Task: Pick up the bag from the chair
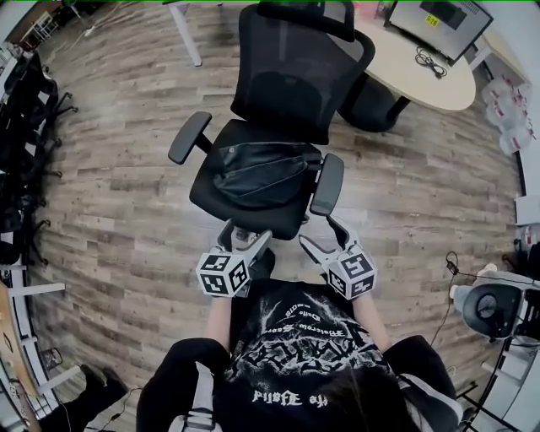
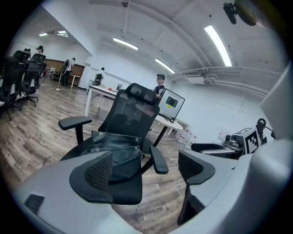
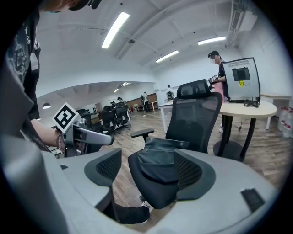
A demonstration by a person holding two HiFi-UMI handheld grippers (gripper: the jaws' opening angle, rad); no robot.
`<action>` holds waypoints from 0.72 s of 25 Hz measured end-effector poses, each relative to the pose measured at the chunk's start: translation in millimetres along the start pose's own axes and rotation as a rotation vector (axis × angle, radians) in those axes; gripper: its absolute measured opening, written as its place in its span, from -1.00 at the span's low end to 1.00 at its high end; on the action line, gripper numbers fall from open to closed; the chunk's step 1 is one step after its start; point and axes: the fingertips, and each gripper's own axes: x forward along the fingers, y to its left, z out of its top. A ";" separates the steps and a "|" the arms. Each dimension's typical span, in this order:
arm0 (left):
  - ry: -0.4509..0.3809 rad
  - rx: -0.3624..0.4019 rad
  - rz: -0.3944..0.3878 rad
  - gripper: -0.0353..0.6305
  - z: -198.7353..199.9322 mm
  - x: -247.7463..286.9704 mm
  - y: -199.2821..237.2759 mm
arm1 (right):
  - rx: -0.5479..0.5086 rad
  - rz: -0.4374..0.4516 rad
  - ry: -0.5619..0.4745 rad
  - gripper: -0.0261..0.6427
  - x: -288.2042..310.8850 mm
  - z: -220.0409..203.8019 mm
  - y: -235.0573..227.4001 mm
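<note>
A flat black bag (image 1: 260, 171) with snap buttons lies on the seat of a black mesh office chair (image 1: 287, 76). In the left gripper view the bag (image 2: 120, 153) rests against the backrest; in the right gripper view the bag (image 3: 161, 157) shows between the jaws, still some way ahead. My left gripper (image 1: 243, 240) is open, held just short of the seat's front edge. My right gripper (image 1: 323, 237) is open too, near the front right corner below the right armrest (image 1: 327, 184). Neither touches the bag.
A round table (image 1: 426, 72) with a monitor (image 1: 437, 25) stands behind the chair at the right. Black chairs (image 1: 29, 101) line the left wall. A white device (image 1: 489, 308) sits on the floor at the right. Several people stand far off in the room.
</note>
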 end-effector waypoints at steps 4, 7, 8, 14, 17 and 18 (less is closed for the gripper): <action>0.026 0.031 -0.028 0.49 40.3 34.1 32.2 | -0.010 -0.047 0.019 0.19 47.3 28.4 -19.0; 0.054 0.047 -0.054 0.49 62.4 53.2 55.7 | 0.008 -0.073 0.026 0.19 76.0 44.1 -25.6; 0.062 0.051 -0.063 0.49 68.5 59.1 63.0 | 0.006 -0.082 0.034 0.19 84.5 47.2 -27.5; 0.110 0.048 -0.105 0.49 92.4 92.8 103.1 | -0.014 -0.117 0.098 0.19 123.9 51.2 -30.3; 0.131 0.049 -0.119 0.49 101.5 109.6 120.1 | 0.038 -0.140 0.087 0.19 135.1 56.1 -34.6; 0.135 0.047 -0.122 0.49 104.4 113.9 124.5 | 0.048 -0.149 0.092 0.19 137.3 55.7 -35.9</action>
